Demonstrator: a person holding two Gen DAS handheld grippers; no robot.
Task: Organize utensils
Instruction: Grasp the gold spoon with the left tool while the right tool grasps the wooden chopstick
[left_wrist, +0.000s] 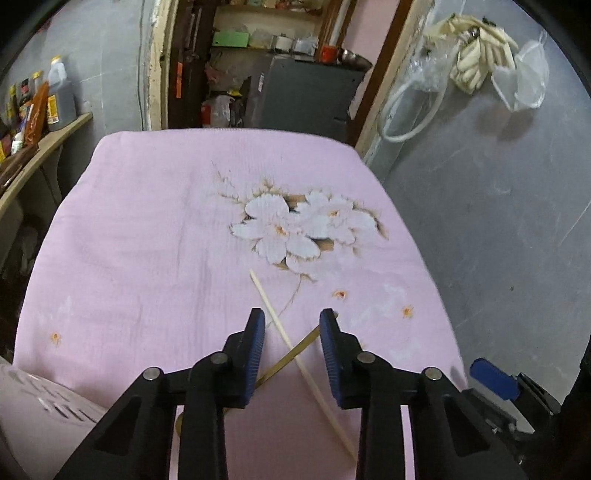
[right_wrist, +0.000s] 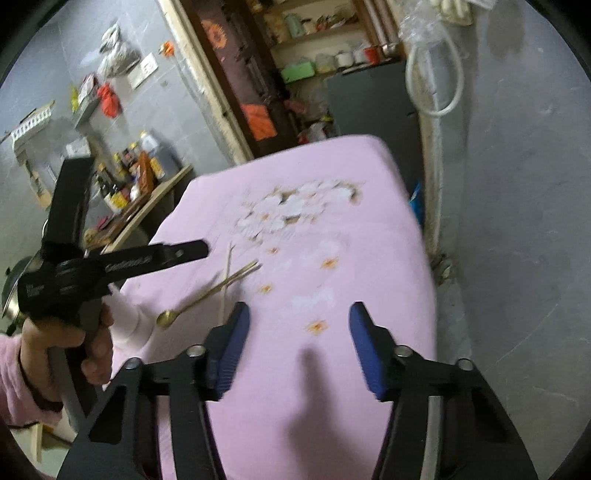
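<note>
left gripper (left_wrist: 291, 317) agape over chopstick (left_wrist: 295, 347) | spoon (left_wrist: 291, 356) half-hidden | right gripper (right_wrist: 297, 314) agape, blurred

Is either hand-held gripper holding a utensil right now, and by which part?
Neither. The left hand-held gripper is open above the crossed chopstick and gold spoon, not touching them. The right hand-held gripper is open over bare pink cloth.
</note>
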